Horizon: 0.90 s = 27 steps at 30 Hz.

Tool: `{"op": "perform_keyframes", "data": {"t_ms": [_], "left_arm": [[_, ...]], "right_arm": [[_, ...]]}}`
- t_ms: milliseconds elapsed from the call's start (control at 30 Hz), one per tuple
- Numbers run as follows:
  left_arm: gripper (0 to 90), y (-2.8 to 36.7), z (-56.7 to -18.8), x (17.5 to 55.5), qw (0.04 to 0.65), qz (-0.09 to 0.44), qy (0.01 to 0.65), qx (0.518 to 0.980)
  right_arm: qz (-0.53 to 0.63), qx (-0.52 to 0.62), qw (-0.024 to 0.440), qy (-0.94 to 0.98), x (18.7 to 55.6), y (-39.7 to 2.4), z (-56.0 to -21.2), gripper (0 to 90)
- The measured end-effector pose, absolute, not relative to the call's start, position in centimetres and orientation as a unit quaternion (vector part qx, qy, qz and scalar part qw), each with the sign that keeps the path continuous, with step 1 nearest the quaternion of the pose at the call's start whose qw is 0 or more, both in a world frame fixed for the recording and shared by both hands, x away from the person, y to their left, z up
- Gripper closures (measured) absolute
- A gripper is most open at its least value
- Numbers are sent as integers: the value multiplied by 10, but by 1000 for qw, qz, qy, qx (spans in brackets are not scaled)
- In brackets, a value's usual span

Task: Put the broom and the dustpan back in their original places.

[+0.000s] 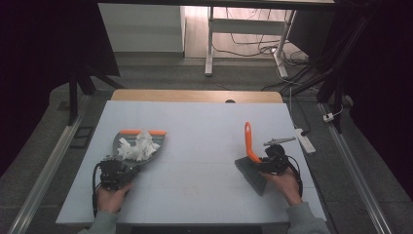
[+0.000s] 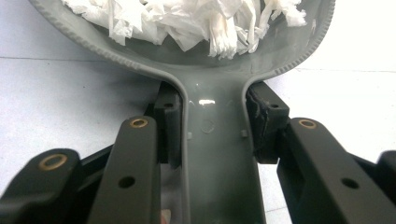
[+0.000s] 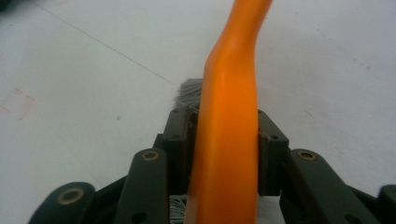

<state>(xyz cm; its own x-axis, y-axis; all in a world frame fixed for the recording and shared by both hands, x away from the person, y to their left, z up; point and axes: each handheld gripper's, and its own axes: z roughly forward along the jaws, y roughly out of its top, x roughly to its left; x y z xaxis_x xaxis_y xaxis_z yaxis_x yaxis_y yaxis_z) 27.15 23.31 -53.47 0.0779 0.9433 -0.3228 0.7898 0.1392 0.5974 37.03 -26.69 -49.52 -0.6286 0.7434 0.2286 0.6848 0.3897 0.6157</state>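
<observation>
Looking down from the high view, the left tongs [image 1: 113,171] sit at the near left of the white tabletop [image 1: 195,146], clamped on the handle of a grey dustpan [image 1: 127,146] with an orange front lip. The pan lies flat, its mouth facing away from the person, and carries a heap of crumpled white paper [image 1: 139,147]. The left gripper view adds what the high view cannot resolve: both pads press directly against the sides of the narrow grey handle [image 2: 215,140], and the torn paper [image 2: 187,18] fills the pan bowl just beyond them.

The right tongs [image 1: 272,161] are at the near right, well apart from the dustpan. They hold a brush with an orange handle [image 1: 249,141] that rises and leans away from the person; its dark grey bristle head [image 1: 253,173] touches the tabletop. In the right gripper view the orange handle [image 3: 231,140] stands between the two pads, both of which appear to lie against it, with grey bristles [image 3: 187,91] just behind; how firmly the pads bear on it cannot be told.
</observation>
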Motion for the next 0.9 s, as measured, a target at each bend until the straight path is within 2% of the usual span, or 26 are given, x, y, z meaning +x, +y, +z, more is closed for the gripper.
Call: {"op": "perform_keyframes", "data": {"t_ms": [467, 567, 700, 733, 900], "left_arm": [[609, 230, -538, 273, 334, 107, 677, 647], [608, 229, -537, 273, 335, 106, 677, 647], [595, 230, -537, 272, 339, 105, 676, 646], [578, 229, -537, 272, 338, 102, 675, 648], [382, 228, -535, 271, 339, 100, 667, 656]], "right_arm": [[311, 457, 52, 831, 380, -273, -504, 471], [308, 464, 51, 829, 381, -274, -506, 463], [293, 470, 79, 829, 380, -272, -504, 423], [298, 472, 79, 826, 380, -273, -503, 427], [304, 470, 101, 823, 377, -275, -500, 430]]}}
